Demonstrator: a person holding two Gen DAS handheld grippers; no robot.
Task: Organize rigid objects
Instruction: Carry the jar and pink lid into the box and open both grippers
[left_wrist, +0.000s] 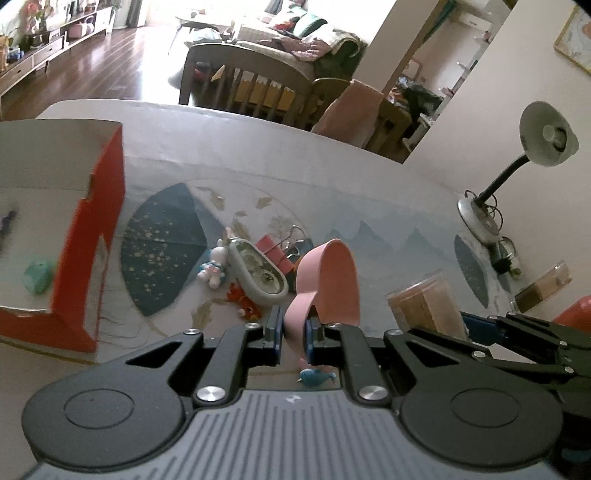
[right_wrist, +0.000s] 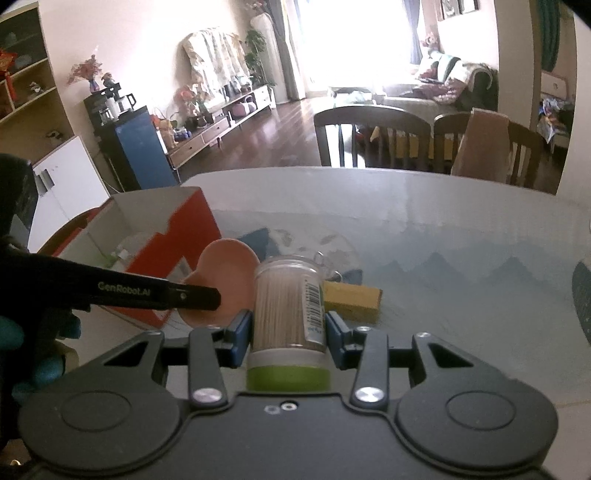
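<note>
Currently, left claw (left_wrist: 293, 334) clenched on pink spoon (left_wrist: 327, 284) and right claw (right_wrist: 288, 328) on toothpick jar (right_wrist: 288, 306), both lifted above counter (right_wrist: 443, 229), likely bound for red box (left_wrist: 99, 236).

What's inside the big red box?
In the red box, a small teal thing sits on its white floor, plus a dark blurry thing. The box wall hides the rest.
</note>
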